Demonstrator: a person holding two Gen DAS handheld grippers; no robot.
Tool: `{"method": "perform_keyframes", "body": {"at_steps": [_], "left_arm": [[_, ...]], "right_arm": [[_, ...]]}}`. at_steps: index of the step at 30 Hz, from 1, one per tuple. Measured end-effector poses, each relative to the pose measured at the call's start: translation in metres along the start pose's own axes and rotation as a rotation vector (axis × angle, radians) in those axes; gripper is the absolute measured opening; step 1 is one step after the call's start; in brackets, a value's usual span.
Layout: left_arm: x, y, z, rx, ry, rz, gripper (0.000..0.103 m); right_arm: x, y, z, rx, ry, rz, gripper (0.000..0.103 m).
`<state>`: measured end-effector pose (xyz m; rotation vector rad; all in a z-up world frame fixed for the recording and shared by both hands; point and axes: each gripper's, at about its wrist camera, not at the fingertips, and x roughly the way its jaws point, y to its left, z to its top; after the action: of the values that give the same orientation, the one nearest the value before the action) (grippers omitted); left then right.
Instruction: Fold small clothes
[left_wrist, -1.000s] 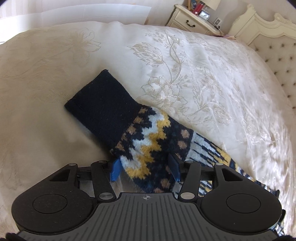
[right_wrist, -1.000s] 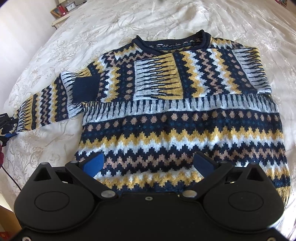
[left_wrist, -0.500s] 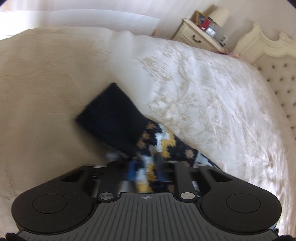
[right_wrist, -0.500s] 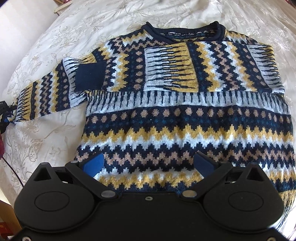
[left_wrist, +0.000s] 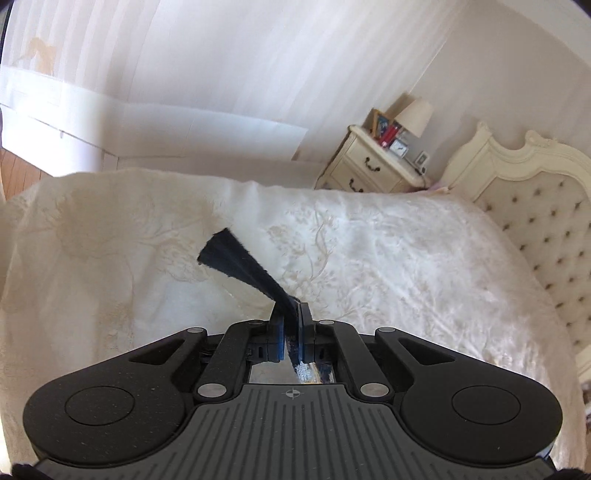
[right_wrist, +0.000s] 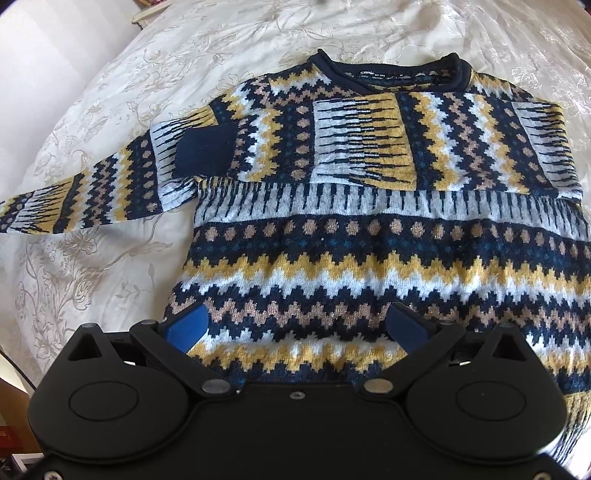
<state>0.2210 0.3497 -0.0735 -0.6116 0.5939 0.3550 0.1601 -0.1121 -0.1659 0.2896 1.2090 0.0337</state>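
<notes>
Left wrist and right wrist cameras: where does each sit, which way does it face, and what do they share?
Left wrist: on the left gripper, looking forward across the bed toward a nightstand; its pads pinch the navy sleeve cuff.
Right wrist: on the right gripper, angled steeply down over the patterned sweater, jaws open.
Shared: the same sweater and floral bedspread.

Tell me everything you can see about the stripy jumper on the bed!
The jumper is a thick-looking knit with zigzags, dots and stripes in navy, yellow, white and tan, plus a navy rolled collar with a label inside. It lies flat on the cream flowered bedspread. One sleeve is folded across its chest; the other stretches sideways, its navy cuff pinched in the left gripper.
</notes>
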Motion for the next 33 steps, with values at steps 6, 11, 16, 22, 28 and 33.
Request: {"method": "perform_keyframes", "body": {"at_steps": [6, 11, 16, 22, 28, 33], "left_arm": [[-0.032, -0.035, 0.005, 0.073, -0.071, -0.054, 0.006], [-0.053, -0.082, 0.000, 0.166, -0.113, -0.133, 0.006], [-0.058, -0.121, -0.019, 0.255, -0.099, -0.182, 0.006], [-0.036, -0.110, -0.051, 0.273, 0.035, -0.130, 0.042], [-0.013, -0.090, -0.074, 0.448, 0.149, 0.023, 0.046], [0.011, -0.092, -0.094, 0.636, 0.203, 0.053, 0.047]], "right_arm": [[-0.010, -0.014, -0.011, 0.011, -0.015, 0.042, 0.102], [-0.019, -0.034, -0.020, 0.031, -0.026, 0.057, 0.102], [-0.029, -0.055, -0.023, 0.061, -0.048, 0.062, 0.102], [-0.039, -0.067, -0.022, 0.033, -0.066, 0.046, 0.102], [-0.034, -0.067, -0.025, 0.036, -0.037, 0.028, 0.102], [-0.025, -0.052, -0.022, 0.029, -0.019, 0.022, 0.102]]}}
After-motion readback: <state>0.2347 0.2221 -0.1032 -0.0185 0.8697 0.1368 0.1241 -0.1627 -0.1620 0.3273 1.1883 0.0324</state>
